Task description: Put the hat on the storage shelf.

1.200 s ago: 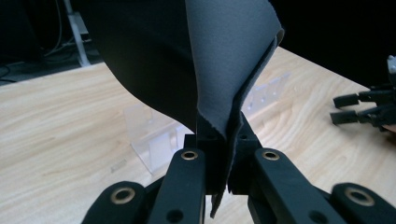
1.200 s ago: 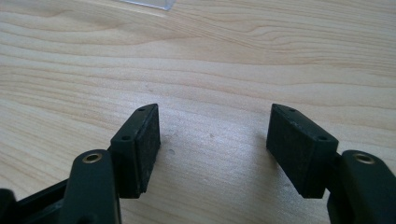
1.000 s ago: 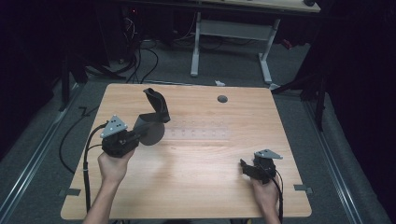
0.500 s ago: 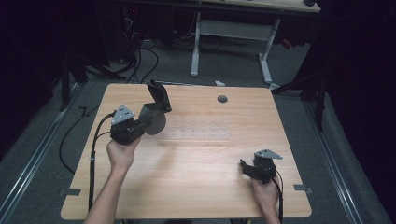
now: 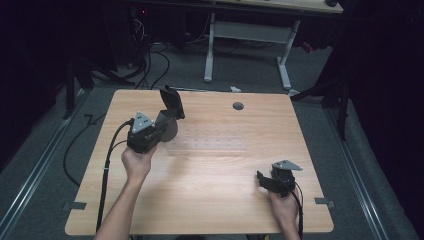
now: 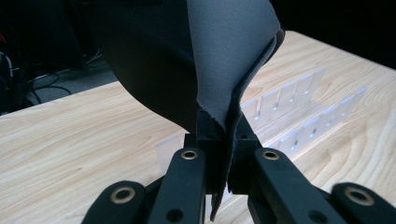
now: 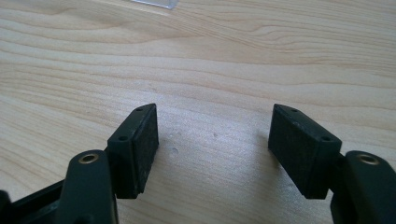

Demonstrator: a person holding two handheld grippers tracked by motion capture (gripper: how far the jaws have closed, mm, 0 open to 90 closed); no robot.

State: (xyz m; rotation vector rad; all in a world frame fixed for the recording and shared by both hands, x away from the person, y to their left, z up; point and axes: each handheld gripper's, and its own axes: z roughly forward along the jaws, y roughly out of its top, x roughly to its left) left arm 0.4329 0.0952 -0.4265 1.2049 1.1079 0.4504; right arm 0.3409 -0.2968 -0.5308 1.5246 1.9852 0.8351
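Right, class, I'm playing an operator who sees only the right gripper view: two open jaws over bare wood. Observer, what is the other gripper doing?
Observer: The left gripper is shut on a dark flexible sheet, with its jaws pinching the sheet near its lower edge.
Operator: Is that sheet lying flat on the wood?
Observer: No. In the high view it rises from the jaws, over the far left part of the table.
Operator: And where am I on that table?
Observer: Your right gripper is by the near right corner, well apart from the sheet.
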